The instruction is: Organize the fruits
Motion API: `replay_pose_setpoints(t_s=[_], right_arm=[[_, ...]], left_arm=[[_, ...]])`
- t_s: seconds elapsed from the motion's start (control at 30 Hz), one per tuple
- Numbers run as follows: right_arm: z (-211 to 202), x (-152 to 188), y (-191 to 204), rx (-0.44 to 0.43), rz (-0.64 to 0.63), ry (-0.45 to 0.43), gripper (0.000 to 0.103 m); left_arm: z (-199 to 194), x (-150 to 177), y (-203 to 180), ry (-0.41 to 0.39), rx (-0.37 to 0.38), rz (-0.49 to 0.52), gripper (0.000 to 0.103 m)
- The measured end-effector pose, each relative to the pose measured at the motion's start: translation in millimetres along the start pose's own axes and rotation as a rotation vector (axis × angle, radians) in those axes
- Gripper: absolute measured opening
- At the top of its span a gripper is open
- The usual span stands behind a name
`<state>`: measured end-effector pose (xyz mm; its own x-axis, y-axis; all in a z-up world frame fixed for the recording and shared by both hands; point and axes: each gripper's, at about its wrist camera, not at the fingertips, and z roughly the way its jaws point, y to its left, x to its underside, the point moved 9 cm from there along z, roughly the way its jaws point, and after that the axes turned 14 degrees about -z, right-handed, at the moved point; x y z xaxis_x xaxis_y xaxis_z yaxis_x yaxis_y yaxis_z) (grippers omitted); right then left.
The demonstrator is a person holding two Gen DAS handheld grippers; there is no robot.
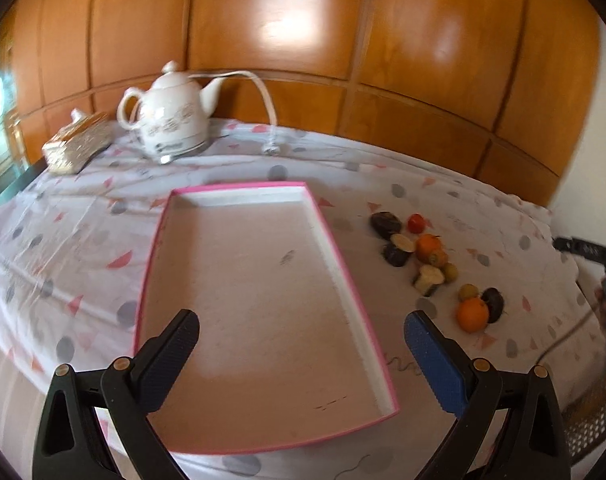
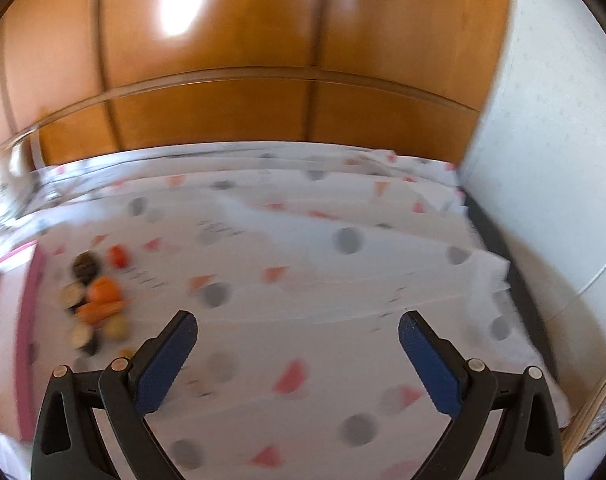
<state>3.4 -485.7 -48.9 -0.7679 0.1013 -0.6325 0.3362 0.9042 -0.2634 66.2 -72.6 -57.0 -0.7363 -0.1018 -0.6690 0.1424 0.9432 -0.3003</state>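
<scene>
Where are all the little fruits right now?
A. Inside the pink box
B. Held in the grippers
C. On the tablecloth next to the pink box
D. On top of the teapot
C. The fruits lie in a loose cluster on the patterned tablecloth, to the right of the pink box, which has nothing in it; the left gripper and right gripper are both open and hold nothing.

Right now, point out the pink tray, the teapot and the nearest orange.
pink tray (image 1: 345,280), left wrist view, on its white right inner wall.
teapot (image 1: 171,120), left wrist view, on its white belly.
nearest orange (image 1: 472,314), left wrist view, on its middle.
</scene>
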Motion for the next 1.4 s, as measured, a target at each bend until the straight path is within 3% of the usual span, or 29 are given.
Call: replay_pose_setpoints(t_s=[0.13,0.23,0.4,0.57,0.73,0.8,1.0,1.03,1.13,1.33,1.4], right_arm=[[22.7,-0.9,-44.8,0.090,0.037,0.043,0.102],[38.8,3.4,-74.9,0.132,0.092,0.068,0.102],[58.8,20.9,-99.3,0.063,0.250,0.129,0.098],[63.5,26.2,-100.6,0.022,0.290,0.152,0.098],[62.5,30.3,-110.9,0.035,0.335,0.153,0.098],[64.1,35.6,-118.2,0.035,0.374,0.166,0.098],[65.8,41.3,-123.6,0.015,0.415,0.176,0.098],[65.5,41.1,-123.8,0.014,0.417,0.173,0.098],[65.3,41.1,-124.8,0.006,0.426,0.168,0.098],[65.7,39.5,-124.5,-0.001,0.433,0.166,0.098],[66.1,39.1,-124.1,-0.002,0.430,0.168,0.098]], left_arm=[[1.0,-3.4,-18.9,-0.021,0.014,0.060,0.103],[9.1,-2.8,-34.5,0.012,0.047,0.101,0.103],[27.2,-3.6,-56.5,0.066,0.031,0.159,0.103],[46.4,-2.3,-82.6,0.105,0.038,0.241,0.102],[71.2,-2.5,-113.7,0.162,0.083,0.294,0.092],[79.4,-2.4,-125.2,0.181,0.106,0.318,0.082],[106.0,4.7,-158.6,0.269,0.164,0.384,0.065],[109.8,6.4,-161.8,0.279,0.165,0.391,0.065],[127.9,13.7,-170.6,0.320,0.149,0.426,0.051],[156.3,22.5,-179.7,0.378,0.131,0.450,0.046],[162.1,26.3,-180.8,0.395,0.129,0.459,0.034]])
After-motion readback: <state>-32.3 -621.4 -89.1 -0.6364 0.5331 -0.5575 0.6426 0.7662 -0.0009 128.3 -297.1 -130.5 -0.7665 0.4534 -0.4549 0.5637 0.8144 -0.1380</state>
